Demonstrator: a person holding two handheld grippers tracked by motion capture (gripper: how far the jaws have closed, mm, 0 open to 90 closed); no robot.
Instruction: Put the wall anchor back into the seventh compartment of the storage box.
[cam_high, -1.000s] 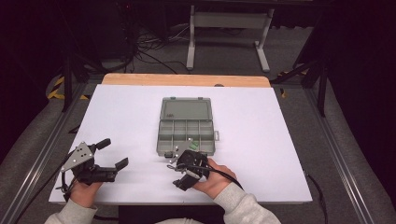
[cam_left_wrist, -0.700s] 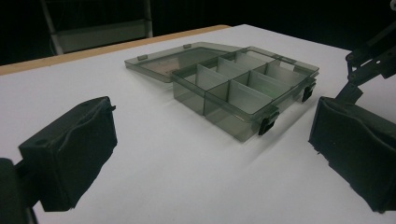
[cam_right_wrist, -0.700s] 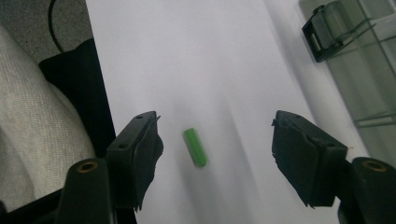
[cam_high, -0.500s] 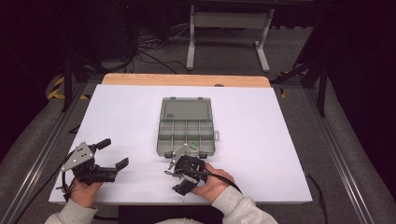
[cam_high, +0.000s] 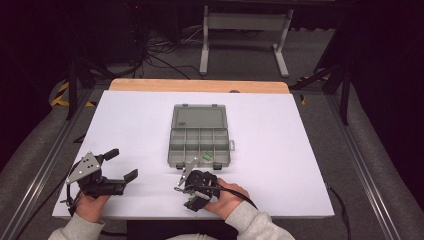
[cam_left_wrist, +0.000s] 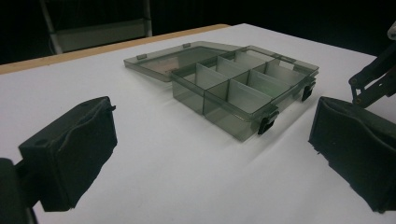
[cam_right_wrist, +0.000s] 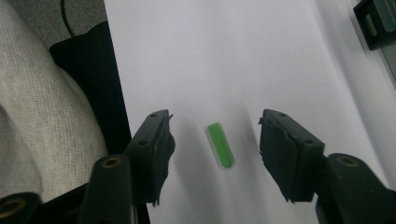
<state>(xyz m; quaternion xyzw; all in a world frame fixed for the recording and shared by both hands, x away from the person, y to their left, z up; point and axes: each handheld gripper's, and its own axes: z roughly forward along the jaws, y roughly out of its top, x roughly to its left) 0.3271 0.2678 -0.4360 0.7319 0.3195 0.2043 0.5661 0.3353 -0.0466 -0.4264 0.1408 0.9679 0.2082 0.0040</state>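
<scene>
The table top (cam_high: 125, 125) looks like matt white sheet, smooth, with a bare pale wood strip (cam_high: 200, 85) along its far edge. The box (cam_left_wrist: 243, 88) is smoky translucent plastic, glossy on its lid and dividers, with opaque black plastic latches (cam_left_wrist: 266, 125). The left gripper (cam_left_wrist: 210, 154) has matt black pads (cam_left_wrist: 74, 149) with a soft, slightly rough rubbery look and ragged edges. The right gripper (cam_right_wrist: 215, 149) shows matt black plastic arms with brassy metal inserts (cam_right_wrist: 111, 162). The peg (cam_right_wrist: 220, 144) is bright green ribbed plastic. The sleeve (cam_right_wrist: 42, 116) is pale knitted cloth, coarse in weave. A grey metal-looking plate (cam_high: 84, 167) tops the left gripper.
</scene>
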